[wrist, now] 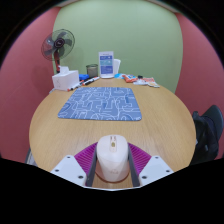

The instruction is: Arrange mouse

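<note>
White mouse [112,160] sits clamped between the tool's [112,168] pink pads.

Mouse [112,160]: white, rounded, scroll wheel on top, long axis pointing away. Sits between the jaws, both pink pads [86,157] appear pressed against its sides, at near edge of wooden bench [60,130]. Blue patterned mousepad [98,102] lies flat beyond it, apart.

Bare round wooden table [60,135] lies open ahead of the gripper [112,165], up to the flat blue patterned mouse mat [98,102]. Beyond it, a small black fan [58,45], white box [66,80] and white carton [106,64] crowd the far edge.
</note>
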### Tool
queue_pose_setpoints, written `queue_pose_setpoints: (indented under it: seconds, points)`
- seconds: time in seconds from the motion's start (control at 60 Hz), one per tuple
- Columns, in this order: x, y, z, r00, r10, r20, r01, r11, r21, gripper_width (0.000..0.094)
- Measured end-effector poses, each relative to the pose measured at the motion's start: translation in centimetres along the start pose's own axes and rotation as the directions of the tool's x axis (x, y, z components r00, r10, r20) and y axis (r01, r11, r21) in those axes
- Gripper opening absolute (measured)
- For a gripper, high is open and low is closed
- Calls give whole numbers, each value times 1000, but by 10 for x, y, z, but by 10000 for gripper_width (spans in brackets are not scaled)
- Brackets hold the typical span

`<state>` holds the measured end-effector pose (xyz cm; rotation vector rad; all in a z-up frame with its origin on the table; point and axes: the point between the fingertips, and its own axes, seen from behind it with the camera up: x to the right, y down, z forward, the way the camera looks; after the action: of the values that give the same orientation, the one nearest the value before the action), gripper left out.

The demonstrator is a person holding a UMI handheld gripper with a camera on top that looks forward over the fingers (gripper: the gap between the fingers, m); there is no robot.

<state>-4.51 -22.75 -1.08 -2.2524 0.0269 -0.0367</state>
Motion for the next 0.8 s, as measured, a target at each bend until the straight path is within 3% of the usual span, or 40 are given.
queue_pose_setpoints:
  seconds: [0.2,0.467,0.567,0.65,0.8]
  points:
    - [0,0,-3,1000,-19,12,19,1000,1,403]
    - [-4,-15,-50,1000,-17,-12,16,998,-66,390]
    - [-13,-64,-66,1000,8,-22,-9,999,-41,391]
    - [-20,-131,-63,999,28,-25,-27,999,33,392]
    - [-32,-239,-11,998,58,-19,-55,987,152,390]
